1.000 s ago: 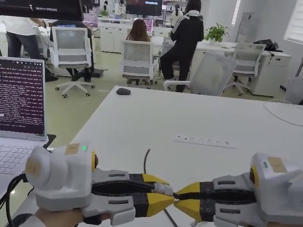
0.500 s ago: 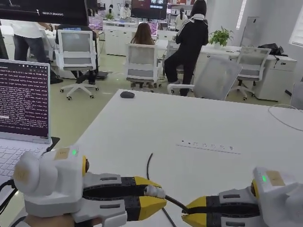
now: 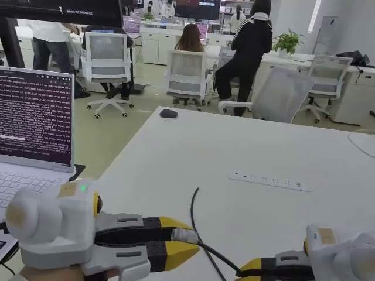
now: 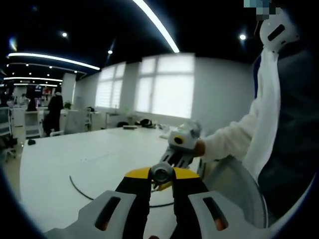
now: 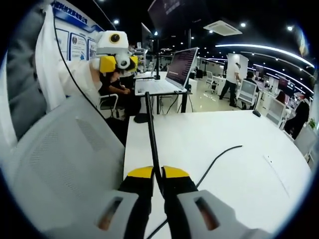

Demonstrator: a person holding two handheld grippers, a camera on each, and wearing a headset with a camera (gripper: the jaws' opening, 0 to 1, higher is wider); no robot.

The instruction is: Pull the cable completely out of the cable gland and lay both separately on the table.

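Observation:
My left gripper (image 3: 190, 237) is at the bottom left of the head view, shut on the pale grey cable gland (image 3: 185, 235). In the left gripper view the gland (image 4: 162, 174) sits between the yellow jaw tips. A black cable (image 3: 218, 253) runs taut from the gland to my right gripper (image 3: 241, 272), which is shut on it low at the right. In the right gripper view the cable (image 5: 151, 134) rises from the shut jaws toward the left gripper (image 5: 116, 57). The cable's loose length (image 3: 195, 205) curves over the white table (image 3: 246, 146).
An open laptop (image 3: 35, 123) stands at the left table edge. A white power strip (image 3: 268, 181) lies mid-table and a dark mouse (image 3: 169, 113) near the far edge. Office chairs (image 3: 186, 76) and people are beyond the table.
The grippers, tip to tip a second ago, have drawn apart. The right gripper has pulled back to the lower right, baring a stretch of black cable between it and the gland. The head camera shifted.

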